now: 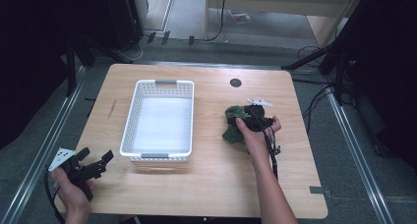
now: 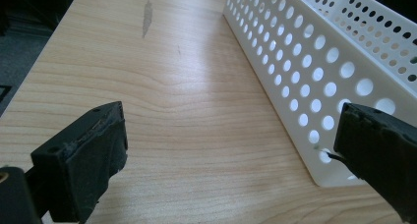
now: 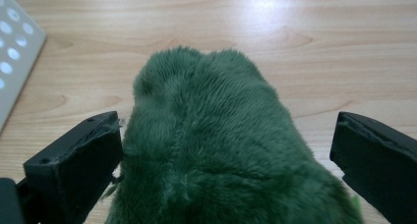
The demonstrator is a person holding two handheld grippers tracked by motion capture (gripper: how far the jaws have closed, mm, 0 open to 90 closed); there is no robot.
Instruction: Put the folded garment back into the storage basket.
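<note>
Green plush toy point(image 3: 216, 145) lies near the table's point(image 1: 211, 184) right edge, between the right tool's point(image 3: 226, 155) wide-open jaws, seemingly lined up for a grab. The left tool point(image 2: 231, 155), also wide, waits at the front-left corner beside the white basket point(image 1: 129, 121), probably the toy's destination.

Overhead light leaves a soft glare on the wooden desk point(image 1: 211, 180) toward its far edge; the surrounding room falls dark. The high view is soft, the near black jaws slightly blurred.
</note>
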